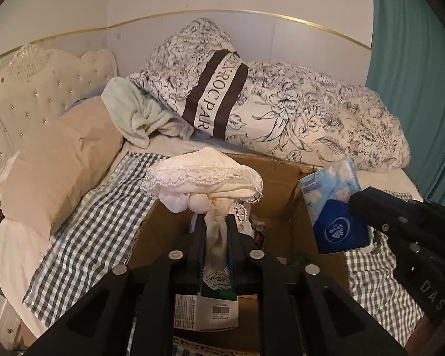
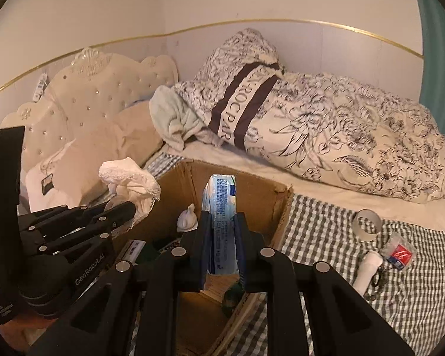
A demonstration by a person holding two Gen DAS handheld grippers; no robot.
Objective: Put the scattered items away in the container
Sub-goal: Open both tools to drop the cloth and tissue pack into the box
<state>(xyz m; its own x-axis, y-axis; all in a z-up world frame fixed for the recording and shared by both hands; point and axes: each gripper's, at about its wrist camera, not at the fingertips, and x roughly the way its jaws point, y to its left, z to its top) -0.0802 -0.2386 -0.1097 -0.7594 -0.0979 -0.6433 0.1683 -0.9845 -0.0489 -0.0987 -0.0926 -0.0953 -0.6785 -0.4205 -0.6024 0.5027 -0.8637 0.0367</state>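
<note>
Lace cloth [image 1: 204, 178] between left hand-held gripper [image 1: 217, 222] fingers, above cardboard box [image 1: 160, 222].

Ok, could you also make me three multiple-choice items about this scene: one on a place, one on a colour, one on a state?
1. The white tape ring lies: A in a drawer; B on a pillow; C on the checked cloth.
2. The tissue pack is mostly: A blue; B red; C green.
3. The right claw is: A open and empty; B shut on the tissue pack; C shut on a cup.
Answers: C, the ring stands on the checks; A, its wrapper is blue and white; B, both fingers press the sides of the pack.
</note>
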